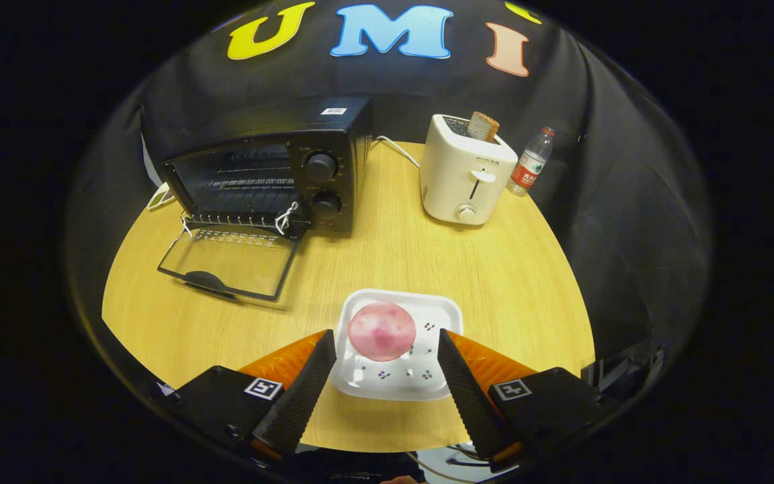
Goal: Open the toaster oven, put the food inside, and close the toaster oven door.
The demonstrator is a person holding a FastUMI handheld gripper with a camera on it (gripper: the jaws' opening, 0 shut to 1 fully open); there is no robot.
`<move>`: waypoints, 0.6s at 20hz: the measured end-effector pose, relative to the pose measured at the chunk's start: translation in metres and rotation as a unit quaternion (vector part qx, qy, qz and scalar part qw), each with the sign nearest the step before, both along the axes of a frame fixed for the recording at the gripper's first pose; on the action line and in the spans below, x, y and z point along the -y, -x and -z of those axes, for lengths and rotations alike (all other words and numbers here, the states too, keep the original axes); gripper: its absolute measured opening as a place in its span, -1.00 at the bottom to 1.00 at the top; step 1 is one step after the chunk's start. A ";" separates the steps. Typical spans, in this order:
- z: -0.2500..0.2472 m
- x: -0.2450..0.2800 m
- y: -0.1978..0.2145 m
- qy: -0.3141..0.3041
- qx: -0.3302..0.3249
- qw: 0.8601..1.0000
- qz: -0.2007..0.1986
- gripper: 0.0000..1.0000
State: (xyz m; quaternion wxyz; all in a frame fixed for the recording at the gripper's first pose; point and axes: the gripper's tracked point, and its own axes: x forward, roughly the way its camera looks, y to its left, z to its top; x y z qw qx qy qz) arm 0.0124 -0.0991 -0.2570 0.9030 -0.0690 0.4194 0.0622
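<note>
1. The toaster oven (259, 171) stands at the far left of the round wooden table (387, 255), and its glass door (229, 263) is already swung down flat onto the tabletop, so I judge the opening step done

2. The food (381, 330), a round pink-mottled piece, sits on a white tray (441, 310) at the near middle of the table, well apart from the oven and to the right of the dropped door

3. The gripper (381, 363) has its fingers spread wide, one on either side of the tray's near half; they hold nothing, and I cannot tell whether either finger touches the tray rim

4. The step in hand looks like the pick-up: the fingers bracket the tray and food but have not closed

5. The next move calls for closing on either the food itself or the tray; the food looks rounded and smooth, so a grip across its middle seems safer than one near the top

6. After that the load must travel far and left, over the lowered door, and in onto the wire rack (246, 185)

7. A white toaster (464, 178) with a slice of bread (482, 126) and a water bottle (531, 163) stand at the far right, out of that path
</note>
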 end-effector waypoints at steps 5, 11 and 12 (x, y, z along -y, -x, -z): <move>0.012 0.038 -0.015 -0.003 -0.027 0.999 -0.017 0.96; 0.042 0.071 -0.018 -0.027 -0.087 0.996 -0.007 0.96; 0.047 0.075 -0.017 -0.032 -0.099 0.995 -0.004 0.96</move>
